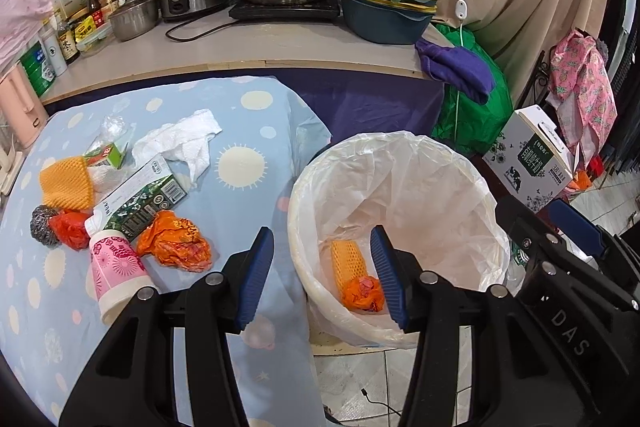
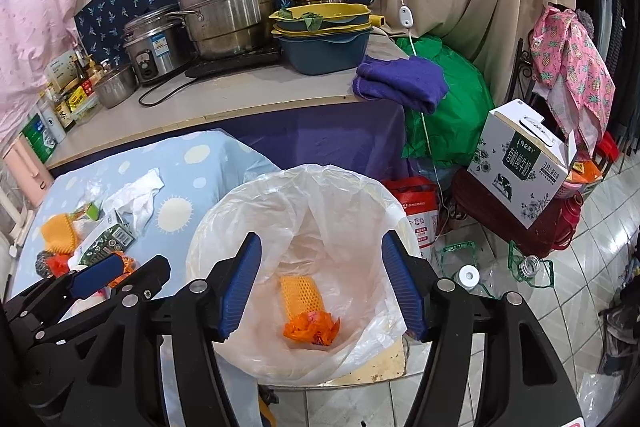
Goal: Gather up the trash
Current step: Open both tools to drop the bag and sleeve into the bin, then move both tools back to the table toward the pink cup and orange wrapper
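Note:
A white bin (image 1: 400,187) lined with a clear bag (image 2: 320,195) stands beside a blue dotted table (image 1: 248,131). Inside lie a yellow foam net (image 1: 349,259) (image 2: 301,293) and a crumpled orange wrapper (image 1: 363,293) (image 2: 312,325). On the table lie another orange wrapper (image 1: 176,241), a pink paper cup (image 1: 114,267), a green carton (image 1: 144,199), a white tissue (image 1: 184,143), a yellow foam net (image 1: 66,183), a steel scourer (image 1: 44,225) and a red wrapper (image 1: 70,229). My left gripper (image 1: 322,273) is open and empty over the bin's left rim. My right gripper (image 2: 322,285) is open and empty above the bin.
A counter (image 1: 240,47) behind holds pots, a rice cooker, bowls and bottles. A purple cloth (image 1: 456,65) hangs off its corner over a green bag (image 2: 444,111). A milk box (image 2: 520,159) and empty plastic bottles (image 2: 500,271) lie on the tiled floor to the right.

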A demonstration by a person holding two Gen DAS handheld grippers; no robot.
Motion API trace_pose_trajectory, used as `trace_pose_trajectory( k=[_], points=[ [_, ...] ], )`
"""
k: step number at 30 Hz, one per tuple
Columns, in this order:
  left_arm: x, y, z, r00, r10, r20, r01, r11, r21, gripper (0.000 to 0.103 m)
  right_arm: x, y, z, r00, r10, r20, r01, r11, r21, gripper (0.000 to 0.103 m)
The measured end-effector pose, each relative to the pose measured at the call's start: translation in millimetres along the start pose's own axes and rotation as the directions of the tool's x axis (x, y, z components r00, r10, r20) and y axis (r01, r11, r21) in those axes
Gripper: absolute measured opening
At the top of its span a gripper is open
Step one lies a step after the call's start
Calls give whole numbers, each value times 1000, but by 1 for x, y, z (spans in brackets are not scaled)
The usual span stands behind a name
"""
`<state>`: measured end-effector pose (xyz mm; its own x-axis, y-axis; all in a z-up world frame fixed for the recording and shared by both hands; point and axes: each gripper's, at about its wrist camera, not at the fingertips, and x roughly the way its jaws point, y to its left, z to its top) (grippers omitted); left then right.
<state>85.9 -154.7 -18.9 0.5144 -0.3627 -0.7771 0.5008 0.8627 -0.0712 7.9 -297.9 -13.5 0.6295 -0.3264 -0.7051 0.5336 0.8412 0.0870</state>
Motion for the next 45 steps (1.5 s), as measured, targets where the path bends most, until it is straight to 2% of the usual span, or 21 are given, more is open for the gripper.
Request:
trace_pose_trajectory(
  k=[3,12,14,19,28,35,45],
  points=[
    [-5,10,-2,999,33,7,-33,999,-11,54,-3,6,-1,1000,9,3,-9,1000,-9,62],
    [-17,55,-13,994,107,-19,-108,991,-78,57,-7,40,-8,998,65,-8,-65,996,-58,64],
    [-21,67,-18,991,133,-17,-135,986,-97,63,-8,49,-11,997,78,-8,-79,995,-68,68],
    [-28,95,-28,982,186,-26,-188,973,-134,72,-7,79,-18,993,113,-24,-115,988,-106,68],
    [-39,151,-54,968,241,-69,-250,942,-225,88,-4,126,-34,982,183,-51,-189,969,-160,73],
    [-37,193,-77,962,242,-126,-269,913,-306,89,12,160,-48,966,241,-90,-255,947,-195,76],
    [-32,226,-91,961,225,-159,-269,888,-374,89,56,197,-53,948,279,-151,-309,922,-234,76]
  ],
)
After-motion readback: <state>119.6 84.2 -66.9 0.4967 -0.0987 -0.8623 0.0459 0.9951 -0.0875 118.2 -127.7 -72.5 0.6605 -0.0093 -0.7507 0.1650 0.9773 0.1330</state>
